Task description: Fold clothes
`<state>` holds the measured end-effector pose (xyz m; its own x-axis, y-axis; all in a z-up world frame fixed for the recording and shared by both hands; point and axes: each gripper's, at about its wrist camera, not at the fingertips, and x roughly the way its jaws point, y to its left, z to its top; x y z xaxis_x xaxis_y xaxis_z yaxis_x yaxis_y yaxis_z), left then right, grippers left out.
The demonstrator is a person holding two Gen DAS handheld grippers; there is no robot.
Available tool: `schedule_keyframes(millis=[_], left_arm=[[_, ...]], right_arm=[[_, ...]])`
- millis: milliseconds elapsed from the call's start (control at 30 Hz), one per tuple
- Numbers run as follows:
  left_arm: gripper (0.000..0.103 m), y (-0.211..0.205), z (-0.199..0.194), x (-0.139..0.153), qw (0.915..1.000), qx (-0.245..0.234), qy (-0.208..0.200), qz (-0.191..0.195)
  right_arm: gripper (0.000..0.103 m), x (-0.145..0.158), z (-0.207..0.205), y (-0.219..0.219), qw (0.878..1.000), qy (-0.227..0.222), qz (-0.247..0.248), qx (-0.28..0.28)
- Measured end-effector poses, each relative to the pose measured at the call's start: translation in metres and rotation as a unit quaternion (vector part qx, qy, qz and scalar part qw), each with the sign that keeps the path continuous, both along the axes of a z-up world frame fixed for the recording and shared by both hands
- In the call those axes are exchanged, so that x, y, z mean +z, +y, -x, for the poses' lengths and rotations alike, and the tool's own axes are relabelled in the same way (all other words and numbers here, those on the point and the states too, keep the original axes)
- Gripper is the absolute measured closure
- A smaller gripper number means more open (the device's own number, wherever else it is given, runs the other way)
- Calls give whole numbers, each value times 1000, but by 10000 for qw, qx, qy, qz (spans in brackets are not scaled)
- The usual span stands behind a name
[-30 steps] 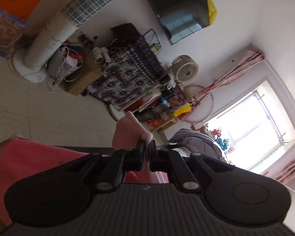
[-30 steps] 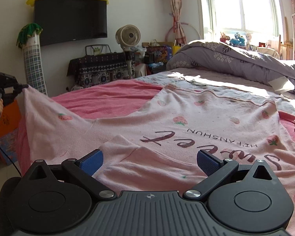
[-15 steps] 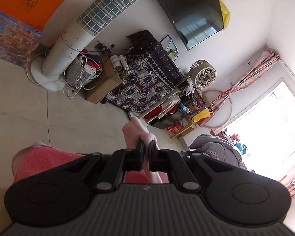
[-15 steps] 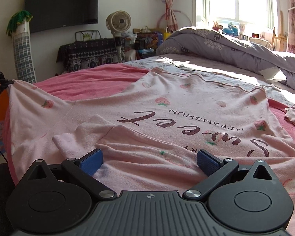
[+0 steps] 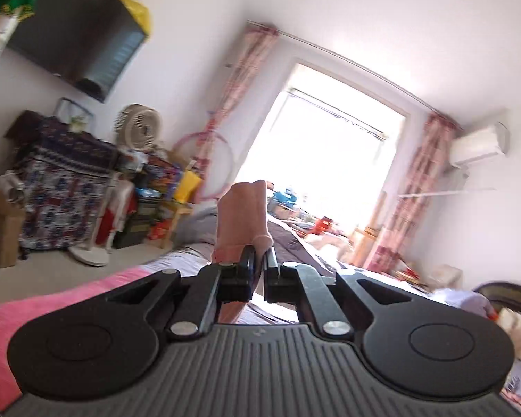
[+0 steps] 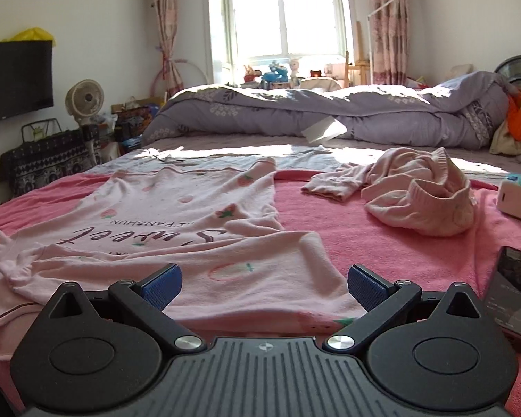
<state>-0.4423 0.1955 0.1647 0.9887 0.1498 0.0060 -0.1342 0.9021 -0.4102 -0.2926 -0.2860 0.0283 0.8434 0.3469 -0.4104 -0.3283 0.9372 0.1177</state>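
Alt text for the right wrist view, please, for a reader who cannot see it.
An open claw hovers over a pink shirt printed with strawberries, spread on a pink bedsheet. To the right lie crumpled pink trousers and a phone; a rumpled purple quilt and a sunlit window are behind.

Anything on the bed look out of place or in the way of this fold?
Yes: a phone lies on the pink bedsheet right beside the strawberry shirt, close to the right hand-held gripper. Crumpled pink pants lie unfolded farther back.
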Motion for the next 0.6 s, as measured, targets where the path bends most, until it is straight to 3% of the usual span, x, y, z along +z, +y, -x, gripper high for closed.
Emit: schedule_keyframes(millis=[100, 200, 300, 367, 400, 433, 467, 500, 567, 600], left_arm=[[102, -100, -49, -19, 9963, -800, 161, -286], [101, -199, -97, -55, 9853, -1468, 628, -607], [97, -285, -135, -102, 9620, -2012, 1485, -1094], [95, -321, -150, -133, 9355, -2337, 2289, -1336], [88, -332, -152, -148, 9225, -2425, 2656, -1403], [86, -334, -148, -151, 9194, -2452, 2721, -1437], [81, -333, -140, -149, 9214, -2470, 2621, -1462], [61, -332, -132, -147, 9233, -2487, 2521, -1486], [37, -325, -116, -139, 9269, -2560, 2279, -1530], [32, -317, -107, -130, 9285, -2643, 2088, -1563]], right_arm=[[0, -7, 9, -24, 9996, 39, -258, -90], [0, -11, 19, -44, 9992, 15, -368, -152], [0, -13, 29, -68, 9976, 49, -658, -187], [0, -15, 32, -82, 9965, 48, -791, -252], [0, -16, 33, -89, 9960, 44, -848, -291], [0, -17, 33, -94, 9952, 48, -917, -328], [0, -18, 31, -99, 9944, 57, -996, -361], [0, -20, 29, -103, 9934, 72, -1078, -384], [0, -22, 22, -106, 9902, 147, -1341, -364], [0, -22, 18, -105, 9885, 177, -1464, -324]])
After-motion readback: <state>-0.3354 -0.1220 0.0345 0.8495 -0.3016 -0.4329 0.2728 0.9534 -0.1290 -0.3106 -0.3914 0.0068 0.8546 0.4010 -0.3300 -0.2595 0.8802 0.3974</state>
